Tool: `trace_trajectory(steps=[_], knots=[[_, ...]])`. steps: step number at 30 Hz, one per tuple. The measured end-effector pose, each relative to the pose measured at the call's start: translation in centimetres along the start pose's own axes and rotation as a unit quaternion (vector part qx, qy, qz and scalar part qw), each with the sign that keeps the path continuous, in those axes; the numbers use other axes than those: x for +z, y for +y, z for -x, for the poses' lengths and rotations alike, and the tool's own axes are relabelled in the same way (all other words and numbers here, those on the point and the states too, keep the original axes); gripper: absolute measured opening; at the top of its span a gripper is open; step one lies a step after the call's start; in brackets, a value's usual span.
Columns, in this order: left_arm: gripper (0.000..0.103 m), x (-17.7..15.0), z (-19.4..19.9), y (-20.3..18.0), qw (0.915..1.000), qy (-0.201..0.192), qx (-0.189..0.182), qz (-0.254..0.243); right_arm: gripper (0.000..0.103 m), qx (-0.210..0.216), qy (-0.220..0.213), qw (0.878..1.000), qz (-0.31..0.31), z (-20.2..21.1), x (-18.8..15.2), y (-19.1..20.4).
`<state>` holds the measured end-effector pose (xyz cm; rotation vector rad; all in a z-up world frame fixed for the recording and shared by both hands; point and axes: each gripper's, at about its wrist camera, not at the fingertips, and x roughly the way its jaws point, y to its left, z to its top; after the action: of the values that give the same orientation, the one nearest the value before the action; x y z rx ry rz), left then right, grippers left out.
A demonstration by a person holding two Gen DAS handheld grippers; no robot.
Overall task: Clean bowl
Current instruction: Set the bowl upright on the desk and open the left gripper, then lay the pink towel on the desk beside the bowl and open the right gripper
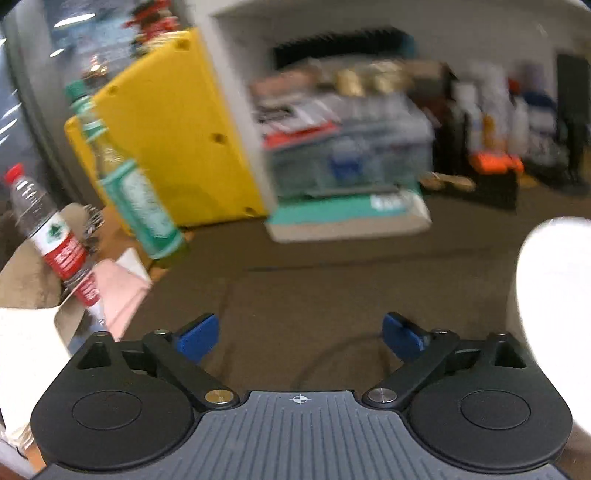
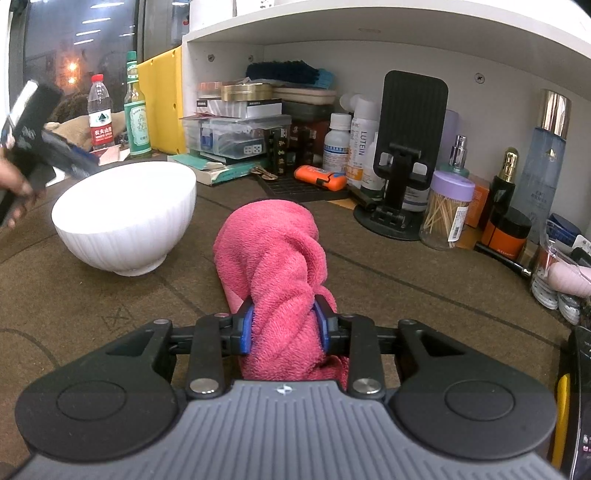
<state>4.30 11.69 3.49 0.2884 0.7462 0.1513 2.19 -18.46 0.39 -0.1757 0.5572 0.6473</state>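
So right tongs are pinching the pink towel next to the white bowl, left tongs spread wide, holding nothing.

Two low wrist views over the brown mat, both facing the shelf, sharing the white bowl.

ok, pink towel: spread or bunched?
Bunched. The pink towel is twisted into a roll, clamped by the right gripper, lying on the table.

A home desk nook; shelf crammed with cosmetics bottles, toothpicks
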Motion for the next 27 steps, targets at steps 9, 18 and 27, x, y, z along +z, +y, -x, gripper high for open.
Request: trace_trajectory(steps=[9, 18, 27], knots=[[0.103, -1.3, 2.6, -6.3, 0.9968, 0.003, -0.022, -0.077, 0.039, -0.024, 0.002, 0.998, -0.057, 0.1, 0.3, 0.3], [0.103, -5.2, 6.7, -8.6, 0.9999, 0.015, -0.004, 0.002, 0.094, -0.053, 0.020, 0.998, 0.000, 0.4, -0.4, 3.8], [0.103, -5.7, 7.6, -11.3, 0.9983, -0.008, 0.029, 0.050, 0.102, -0.090, 0.041, 0.995, 0.029, 0.0, -0.6, 4.5]])
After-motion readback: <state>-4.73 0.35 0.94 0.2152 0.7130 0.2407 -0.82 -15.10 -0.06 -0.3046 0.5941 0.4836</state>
